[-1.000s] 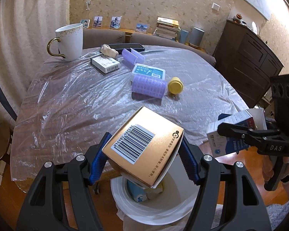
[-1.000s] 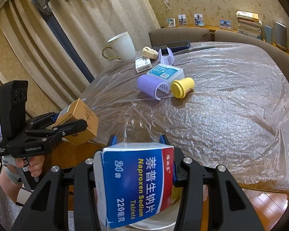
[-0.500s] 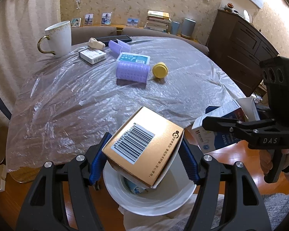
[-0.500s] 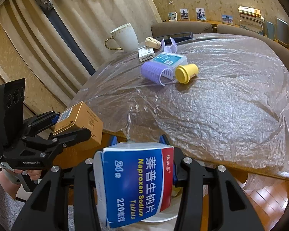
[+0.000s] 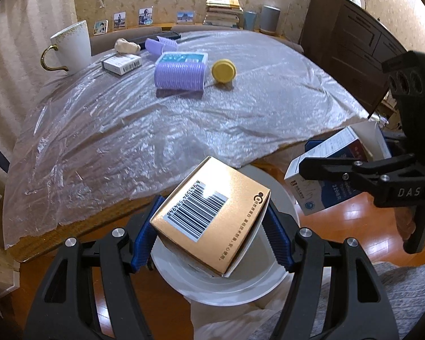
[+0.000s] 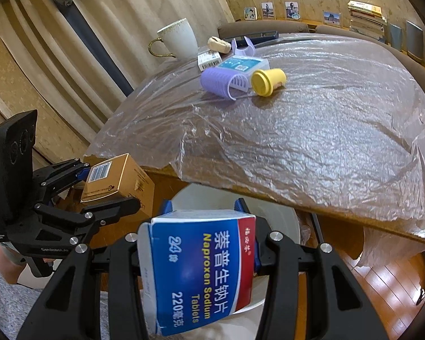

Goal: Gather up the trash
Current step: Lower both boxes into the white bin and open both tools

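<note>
My left gripper (image 5: 209, 226) is shut on a gold carton with a barcode (image 5: 209, 215), held tilted just over the open mouth of a white trash bin (image 5: 226, 286) below the table edge. My right gripper (image 6: 202, 226) is shut on a blue, white and red tablet box (image 6: 198, 272), also above the white bin (image 6: 280, 215). In the left wrist view the tablet box (image 5: 323, 175) hangs to the right of the bin. From the right wrist, the gold carton (image 6: 113, 178) shows at the left in the left gripper (image 6: 106, 182).
The plastic-covered table (image 5: 184, 130) holds a white mug (image 5: 70, 46), a small white box (image 5: 121, 63), a purple roller (image 5: 180, 75), a yellow cap (image 5: 223, 70), a teal-lidded box (image 5: 184, 55) and a crumpled wad (image 5: 126, 46). A dark cabinet (image 5: 354, 45) stands right.
Both grippers have sunk with their boxes and drawn back from the table. The gold carton now sits lower over the bin's mouth, and more of the bin's rim shows.
</note>
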Motion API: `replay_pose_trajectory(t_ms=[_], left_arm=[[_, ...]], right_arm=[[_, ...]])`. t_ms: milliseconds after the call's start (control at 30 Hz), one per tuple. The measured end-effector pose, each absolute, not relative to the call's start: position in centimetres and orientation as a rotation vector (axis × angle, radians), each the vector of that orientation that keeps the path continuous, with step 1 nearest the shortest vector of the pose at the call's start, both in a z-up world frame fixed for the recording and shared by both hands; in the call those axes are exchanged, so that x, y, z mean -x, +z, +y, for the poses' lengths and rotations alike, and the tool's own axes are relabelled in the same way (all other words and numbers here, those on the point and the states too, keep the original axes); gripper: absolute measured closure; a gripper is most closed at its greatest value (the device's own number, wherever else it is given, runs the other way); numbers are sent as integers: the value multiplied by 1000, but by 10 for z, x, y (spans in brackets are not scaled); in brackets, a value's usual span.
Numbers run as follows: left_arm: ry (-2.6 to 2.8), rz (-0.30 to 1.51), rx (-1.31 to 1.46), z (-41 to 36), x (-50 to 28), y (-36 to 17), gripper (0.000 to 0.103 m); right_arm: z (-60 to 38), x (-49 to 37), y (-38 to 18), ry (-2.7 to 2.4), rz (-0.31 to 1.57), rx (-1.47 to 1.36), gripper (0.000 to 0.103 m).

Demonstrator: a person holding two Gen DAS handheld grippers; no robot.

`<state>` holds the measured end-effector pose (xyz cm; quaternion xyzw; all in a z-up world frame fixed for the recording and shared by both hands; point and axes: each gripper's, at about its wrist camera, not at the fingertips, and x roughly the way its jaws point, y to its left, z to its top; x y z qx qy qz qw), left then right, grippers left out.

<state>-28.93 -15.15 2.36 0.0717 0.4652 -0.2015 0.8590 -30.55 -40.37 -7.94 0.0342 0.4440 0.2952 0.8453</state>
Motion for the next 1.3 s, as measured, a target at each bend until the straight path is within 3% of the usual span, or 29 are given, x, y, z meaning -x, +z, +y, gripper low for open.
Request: replay_pose_trajectory(t_ms=[1300], left_arm=[[-383,1098,-219,-157,271,-51,35]], right_arm=[[-370,287,-145,577,1047,61,58]])
